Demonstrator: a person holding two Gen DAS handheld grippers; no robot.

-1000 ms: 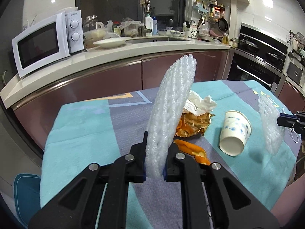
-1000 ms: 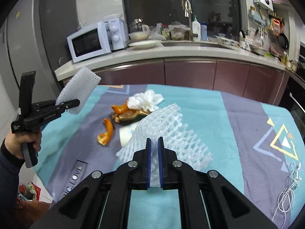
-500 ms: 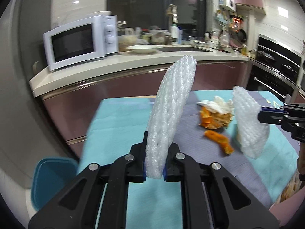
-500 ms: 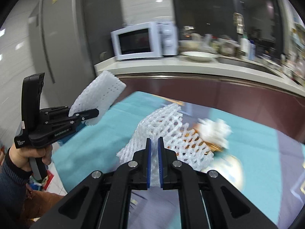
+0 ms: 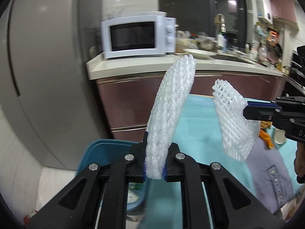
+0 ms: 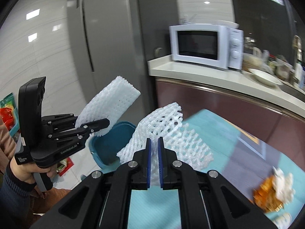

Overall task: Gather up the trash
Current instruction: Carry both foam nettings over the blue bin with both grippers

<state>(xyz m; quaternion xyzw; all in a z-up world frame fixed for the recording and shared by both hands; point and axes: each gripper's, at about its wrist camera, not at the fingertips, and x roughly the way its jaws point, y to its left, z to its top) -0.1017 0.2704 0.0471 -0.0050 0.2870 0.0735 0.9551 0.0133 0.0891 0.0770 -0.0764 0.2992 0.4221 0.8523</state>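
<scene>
Two foam nets carried toward blue bin (image 6: 114,143).
Left tongs (image 5: 154,168) clamp tall foam net (image 5: 169,114), right tongs (image 6: 154,169) clamp meshy net (image 6: 167,133); light foam could miss the bin.

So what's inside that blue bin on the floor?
The blue bin shows mostly bare dark inner wall in the right wrist view. In the left wrist view, something pale lies at its bottom; the left tool covers the rest.

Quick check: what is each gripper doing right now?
Left gripper: shut on a white foam net.
Right gripper: shut on another foam net.
</scene>
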